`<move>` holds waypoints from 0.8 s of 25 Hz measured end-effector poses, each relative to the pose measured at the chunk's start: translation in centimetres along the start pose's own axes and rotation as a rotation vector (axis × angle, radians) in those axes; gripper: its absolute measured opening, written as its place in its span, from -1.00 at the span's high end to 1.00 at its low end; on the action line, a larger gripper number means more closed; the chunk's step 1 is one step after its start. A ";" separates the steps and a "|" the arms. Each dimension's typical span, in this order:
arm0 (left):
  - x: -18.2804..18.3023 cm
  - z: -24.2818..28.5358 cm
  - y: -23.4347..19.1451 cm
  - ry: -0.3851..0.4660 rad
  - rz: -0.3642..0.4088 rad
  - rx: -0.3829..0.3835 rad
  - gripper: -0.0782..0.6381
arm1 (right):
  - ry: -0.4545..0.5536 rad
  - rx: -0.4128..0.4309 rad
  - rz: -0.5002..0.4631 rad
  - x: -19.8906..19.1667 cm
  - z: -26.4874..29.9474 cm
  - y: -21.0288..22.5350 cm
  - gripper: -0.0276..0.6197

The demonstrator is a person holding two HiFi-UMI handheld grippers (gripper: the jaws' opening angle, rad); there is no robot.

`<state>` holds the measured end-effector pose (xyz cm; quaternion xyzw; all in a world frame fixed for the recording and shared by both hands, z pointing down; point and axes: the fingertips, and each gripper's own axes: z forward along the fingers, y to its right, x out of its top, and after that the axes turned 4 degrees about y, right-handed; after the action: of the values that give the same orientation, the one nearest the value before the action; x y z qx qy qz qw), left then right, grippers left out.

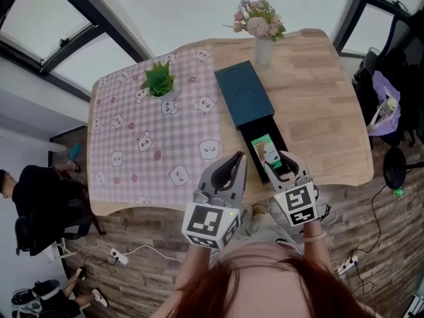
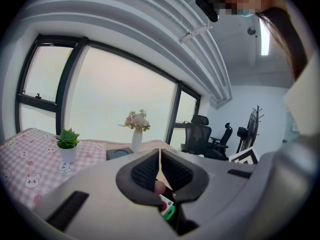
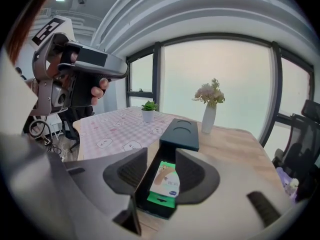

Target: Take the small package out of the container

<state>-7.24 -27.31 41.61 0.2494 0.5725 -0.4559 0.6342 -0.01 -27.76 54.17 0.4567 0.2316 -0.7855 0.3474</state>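
A dark teal box (image 1: 244, 95) lies on the wooden table (image 1: 324, 118) with its black drawer (image 1: 255, 156) pulled out toward me. Inside the drawer lies the small green package (image 1: 266, 149). My right gripper (image 1: 286, 167) hovers at the drawer's near end. In the right gripper view the right gripper (image 3: 161, 158) is open and the package (image 3: 165, 181) lies between and below the pads, not pressed. My left gripper (image 1: 233, 161) hangs just left of the drawer, over the table's front edge. In its own view the left gripper (image 2: 159, 156) is shut with nothing in it.
A pink checked cloth (image 1: 146, 138) covers the table's left half, with a small potted plant (image 1: 159, 81) on it. A vase of flowers (image 1: 263, 37) stands beyond the box. A person (image 1: 33, 197) sits on the floor at left. A purple bag (image 1: 384, 108) hangs at right.
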 end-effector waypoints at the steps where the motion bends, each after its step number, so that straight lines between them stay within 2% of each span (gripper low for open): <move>1: -0.2 0.1 -0.2 -0.006 -0.004 0.000 0.73 | -0.013 0.003 0.000 -0.3 0.4 0.0 0.37; 20: -4.0 1.5 -3.3 -0.085 -0.055 -0.010 0.73 | -0.259 0.020 -0.012 -6.1 6.8 0.1 0.16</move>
<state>-9.10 -28.89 46.46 0.2109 0.5540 -0.4804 0.6464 -1.63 -30.44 62.73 0.3534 0.1796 -0.8423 0.3652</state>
